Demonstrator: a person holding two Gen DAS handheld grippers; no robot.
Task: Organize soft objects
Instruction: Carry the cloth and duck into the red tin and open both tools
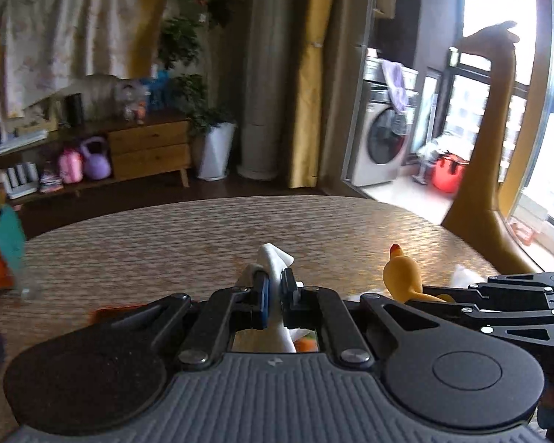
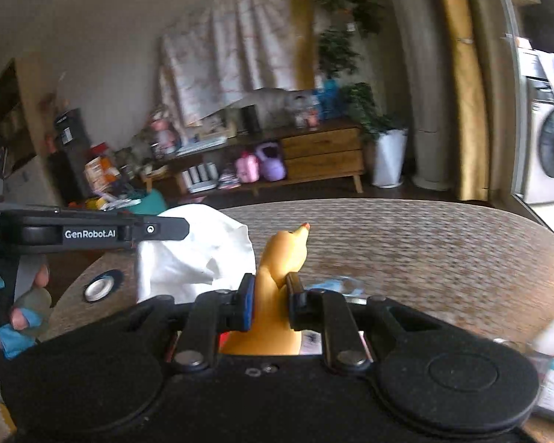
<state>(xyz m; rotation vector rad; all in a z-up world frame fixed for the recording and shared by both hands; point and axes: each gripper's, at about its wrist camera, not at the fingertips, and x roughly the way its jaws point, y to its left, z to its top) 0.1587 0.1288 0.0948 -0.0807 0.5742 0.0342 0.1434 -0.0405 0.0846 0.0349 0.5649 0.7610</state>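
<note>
Rubber chicken [image 2: 282, 258] upright in right hand-held gripper [image 2: 269, 297], beak up.

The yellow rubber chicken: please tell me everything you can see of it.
The yellow rubber chicken looks like smooth, soft rubber, mustard yellow, with a small red-orange tip on its head. The right gripper is shut on its neck, pads pressing both sides; its head pokes forward above the table. Its lower body is hidden under the gripper.

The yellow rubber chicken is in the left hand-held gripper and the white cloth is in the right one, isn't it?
Not quite, they are swapped. The right wrist view shows the right hand-held gripper shut on the yellow rubber chicken. The left wrist view shows the left hand-held gripper shut on the white cloth.
</note>
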